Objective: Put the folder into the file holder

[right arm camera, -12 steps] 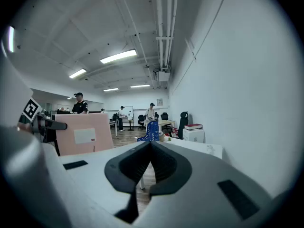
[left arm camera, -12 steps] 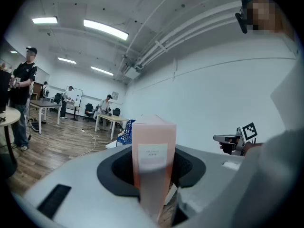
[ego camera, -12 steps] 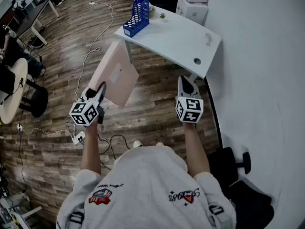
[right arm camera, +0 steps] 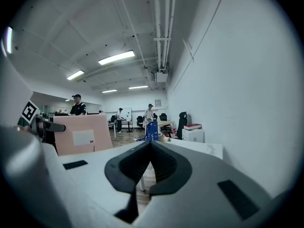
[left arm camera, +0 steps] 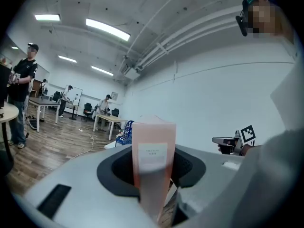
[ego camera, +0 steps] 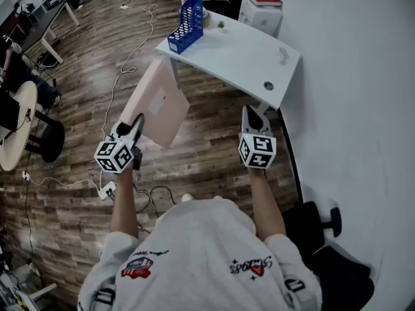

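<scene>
Little has moved since the earlier frame — the folder (ego camera: 155,102) hangs over the floor, clamped by its near corner in the left tool (ego camera: 136,120), well short of the file holder (ego camera: 186,21) at the far left end of the counter (ego camera: 240,54). Held by one corner, it could twist, sag or snag on entry; the right tool (ego camera: 251,110), jaws together and empty, offers no support.

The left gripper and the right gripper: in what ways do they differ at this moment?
The left gripper is shut on the pink folder; the right gripper holds nothing. The left gripper's jaws stand apart round the folder's edge; the right gripper's jaws are closed together. Both carry a marker cube and point toward the white desk with the blue file holder.
</scene>
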